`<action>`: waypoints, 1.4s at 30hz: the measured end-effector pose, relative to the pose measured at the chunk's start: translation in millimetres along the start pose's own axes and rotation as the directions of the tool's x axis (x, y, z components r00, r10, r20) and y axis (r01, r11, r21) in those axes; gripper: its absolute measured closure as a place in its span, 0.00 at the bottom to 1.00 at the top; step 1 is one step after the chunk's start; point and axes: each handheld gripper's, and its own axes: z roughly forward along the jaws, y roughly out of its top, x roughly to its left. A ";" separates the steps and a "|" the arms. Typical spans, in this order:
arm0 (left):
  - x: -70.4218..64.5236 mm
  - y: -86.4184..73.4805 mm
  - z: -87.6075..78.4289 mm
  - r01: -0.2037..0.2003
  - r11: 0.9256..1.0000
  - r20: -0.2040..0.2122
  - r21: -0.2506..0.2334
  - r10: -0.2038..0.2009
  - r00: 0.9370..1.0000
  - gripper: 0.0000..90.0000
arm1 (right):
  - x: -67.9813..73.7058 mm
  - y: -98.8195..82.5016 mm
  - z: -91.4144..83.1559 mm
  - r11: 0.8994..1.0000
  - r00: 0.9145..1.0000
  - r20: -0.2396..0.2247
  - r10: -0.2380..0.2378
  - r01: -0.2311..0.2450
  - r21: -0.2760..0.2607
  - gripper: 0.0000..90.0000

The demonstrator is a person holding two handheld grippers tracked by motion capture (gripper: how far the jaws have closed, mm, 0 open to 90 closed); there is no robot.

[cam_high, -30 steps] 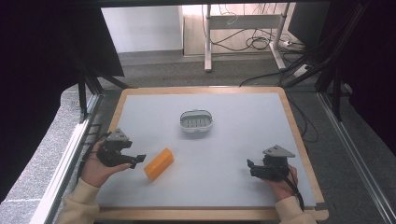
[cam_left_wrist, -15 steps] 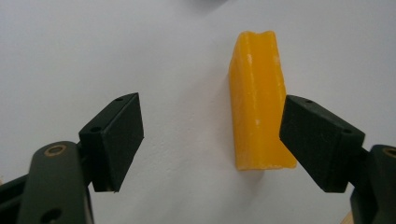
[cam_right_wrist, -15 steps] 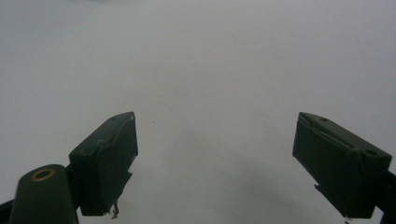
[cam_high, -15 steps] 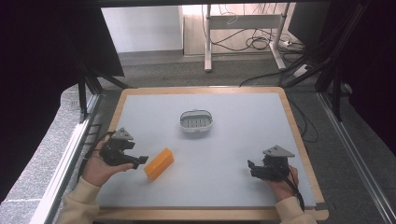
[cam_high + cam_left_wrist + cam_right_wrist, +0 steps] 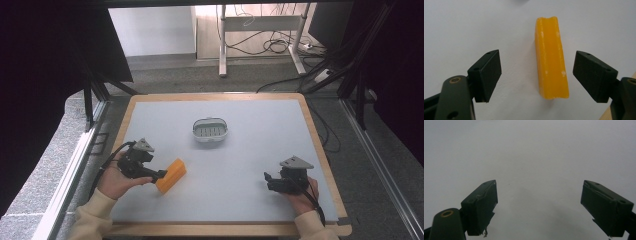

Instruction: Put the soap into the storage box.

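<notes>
1. Left gripper point(image 5: 159, 174), held in the person's left hand point(image 5: 116, 179), sits at the near-left of the grey table mat point(image 5: 250, 150) in the high view, jaw tips at the near end of the orange block point(image 5: 171, 175).
2. Left gripper view: left gripper point(image 5: 537, 76) has its jaws spread wide, one on each side of the orange block point(image 5: 551, 58), gap on both sides, neither pad touching it.
3. Orange block lies flat on the mat, long and narrow, shallow groove along its top, running away from the camera between the jaws; it sits closer to the right-hand jaw in that view.
4. Right gripper point(image 5: 267, 181), in the person's right hand point(image 5: 301, 197), is at the near-right of the mat, well apart from the block, grey three-cornered plate on top.
5. Right gripper view: right gripper point(image 5: 539, 205) jaws spread wide, holding nothing, bare grey mat between them.
6. Small white oval basket point(image 5: 210, 130) with slotted bottom stands mid-mat, farther back, apart from both grippers and the block.
7. Wooden frame point(image 5: 315, 140) borders the mat.
</notes>
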 end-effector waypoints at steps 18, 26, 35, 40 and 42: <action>-9.5 10.5 23.5 -0.004 0.998 0.022 0.063 0.003 1.000 0.26 | -2.8 -1.4 -2.5 1.000 1.000 0.013 0.006 -0.006 -0.004 0.16; -12.2 16.9 37.7 0.004 0.995 0.024 0.102 -0.007 1.000 0.31 | -3.0 -1.9 -2.1 1.000 1.000 0.015 0.002 -0.002 0.000 0.16; -15.5 20.6 52.3 0.009 0.987 -0.009 0.158 -0.008 1.000 0.39 | -4.2 -2.5 -1.9 1.000 1.000 0.019 0.008 -0.008 0.005 0.16; -18.1 19.4 60.9 0.001 0.983 -0.014 0.186 0.001 1.000 0.42 | -4.9 -2.7 -1.8 1.000 1.000 0.014 0.013 -0.013 0.008 0.16; -19.1 18.3 64.1 0.008 0.982 -0.014 0.188 -0.005 1.000 0.45 | -5.3 -2.9 -1.7 1.000 1.000 0.014 0.016 -0.016 0.009 0.16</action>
